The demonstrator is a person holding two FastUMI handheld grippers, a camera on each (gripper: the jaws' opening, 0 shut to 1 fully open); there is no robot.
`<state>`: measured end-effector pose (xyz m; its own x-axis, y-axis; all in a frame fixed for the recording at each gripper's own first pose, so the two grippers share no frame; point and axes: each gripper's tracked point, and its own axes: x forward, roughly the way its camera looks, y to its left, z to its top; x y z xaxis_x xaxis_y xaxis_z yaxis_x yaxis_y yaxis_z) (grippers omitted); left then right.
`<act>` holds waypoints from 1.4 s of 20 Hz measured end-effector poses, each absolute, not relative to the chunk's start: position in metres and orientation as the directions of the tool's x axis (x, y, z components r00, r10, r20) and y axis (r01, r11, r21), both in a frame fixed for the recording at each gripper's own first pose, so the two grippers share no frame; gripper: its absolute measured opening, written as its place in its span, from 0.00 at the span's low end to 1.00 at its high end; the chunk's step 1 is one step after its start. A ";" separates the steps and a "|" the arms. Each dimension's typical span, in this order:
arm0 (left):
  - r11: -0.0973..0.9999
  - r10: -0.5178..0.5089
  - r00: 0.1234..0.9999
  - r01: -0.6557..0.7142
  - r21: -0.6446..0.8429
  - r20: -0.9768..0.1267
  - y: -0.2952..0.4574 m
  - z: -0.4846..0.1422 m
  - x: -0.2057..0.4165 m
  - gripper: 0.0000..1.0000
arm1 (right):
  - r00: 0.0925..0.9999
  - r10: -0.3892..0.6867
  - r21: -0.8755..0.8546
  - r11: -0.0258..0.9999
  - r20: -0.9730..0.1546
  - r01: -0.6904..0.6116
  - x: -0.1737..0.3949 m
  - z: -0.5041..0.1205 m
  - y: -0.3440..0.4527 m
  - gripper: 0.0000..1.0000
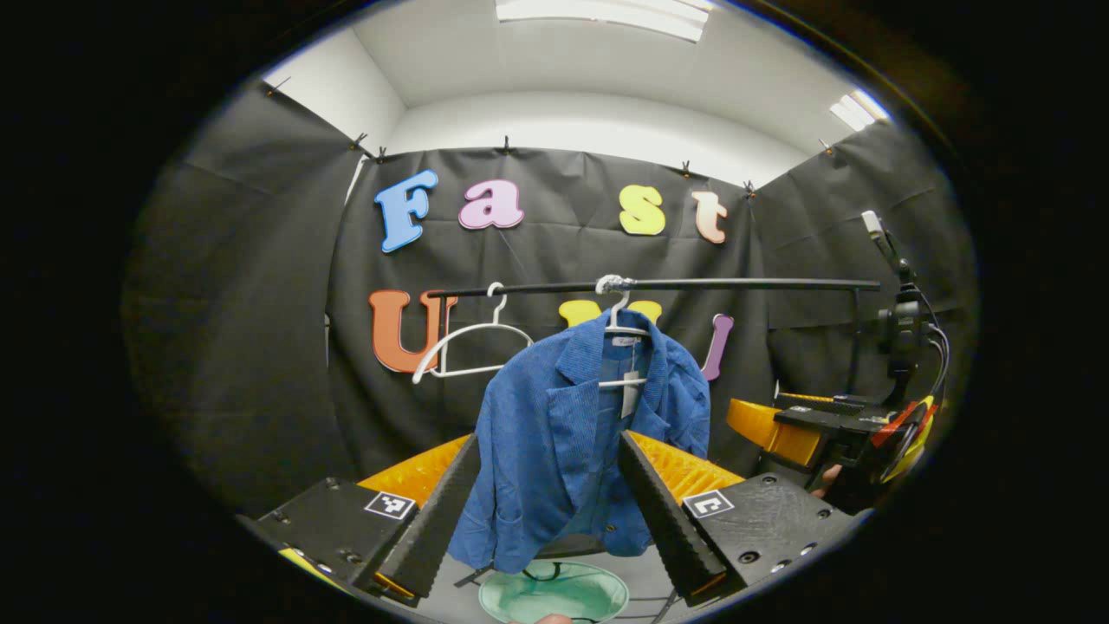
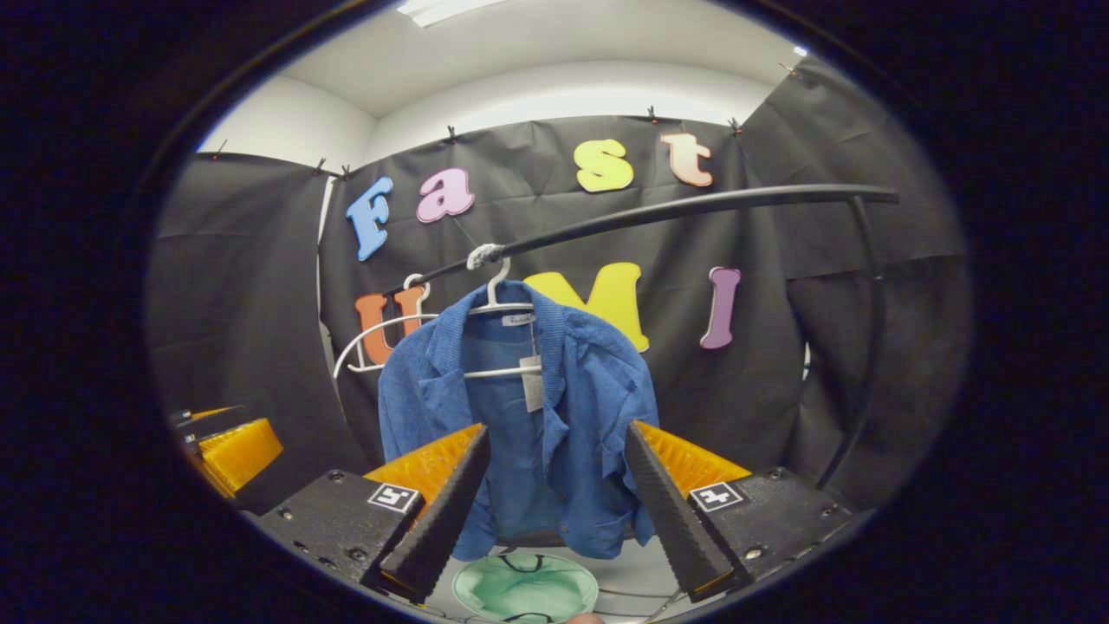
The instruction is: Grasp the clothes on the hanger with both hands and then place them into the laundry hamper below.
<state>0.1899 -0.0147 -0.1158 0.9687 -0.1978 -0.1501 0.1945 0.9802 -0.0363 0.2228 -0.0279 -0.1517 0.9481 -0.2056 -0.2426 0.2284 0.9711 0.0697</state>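
Observation:
A blue jacket point(image 1: 563, 433) hangs on a white hanger point(image 1: 619, 329) from a black rail point(image 1: 693, 284); in the right gripper view the blue jacket point(image 2: 520, 416) hangs from the same hanger point(image 2: 498, 303). My left gripper point(image 1: 548, 446) is open, short of the jacket, its fingers framing the cloth. My right gripper point(image 2: 556, 438) is open too, facing the jacket front. Below the jacket sits the round green laundry hamper point(image 1: 554, 594), also seen as the hamper point(image 2: 524, 588). The right gripper point(image 1: 814, 425) appears at the far right of the left gripper view.
An empty white hanger point(image 1: 472, 347) hangs left of the jacket on the rail. The rail's upright post point(image 2: 858, 347) curves down at the right. The other gripper point(image 2: 230, 451) shows at the left edge of the right gripper view.

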 end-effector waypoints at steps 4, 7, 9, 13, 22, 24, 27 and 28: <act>0.979 -0.201 0.966 0.195 -0.052 -0.162 -0.040 -0.130 0.232 1.00 | 0.951 -0.153 0.090 0.979 -0.270 0.183 0.276 -0.169 -0.047 0.99; 0.979 -0.205 0.960 0.196 -0.064 -0.192 -0.056 -0.148 0.263 1.00 | 0.949 -0.108 0.117 0.982 -0.296 0.148 0.314 -0.185 -0.058 0.98; 0.978 -0.206 0.955 0.196 -0.066 -0.215 -0.065 -0.158 0.281 1.00 | 0.943 -0.089 0.116 0.984 -0.321 0.132 0.337 -0.198 -0.067 0.98; 0.982 -0.186 0.946 0.168 -0.089 -0.267 -0.075 -0.183 0.323 1.00 | 0.929 -0.055 0.134 0.985 -0.365 0.111 0.370 -0.218 -0.082 0.98; 0.994 -0.105 0.953 0.091 -0.060 -0.285 -0.074 -0.201 0.382 1.00 | 0.906 -0.003 0.207 0.973 -0.422 0.100 0.416 -0.244 -0.092 0.97; 0.996 -0.082 0.955 0.071 -0.051 -0.285 -0.073 -0.204 0.391 1.00 | 0.902 -0.006 0.215 0.970 -0.432 0.109 0.421 -0.247 -0.095 0.95; 0.998 -0.055 0.959 0.048 -0.032 -0.277 -0.071 -0.205 0.398 0.87 | 0.895 0.010 0.242 0.964 -0.446 0.110 0.420 -0.251 -0.096 0.80; 0.999 -0.044 0.960 0.040 -0.022 -0.276 -0.069 -0.205 0.399 0.87 | 0.895 0.010 0.242 0.964 -0.445 0.110 0.419 -0.251 -0.097 0.78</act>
<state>0.3986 -0.0686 -0.2051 0.9602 -0.0442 -0.2758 0.0397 0.9990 -0.0217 0.4187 -0.0973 -0.2515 0.8953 0.0098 -0.4454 0.1100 0.9640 0.2423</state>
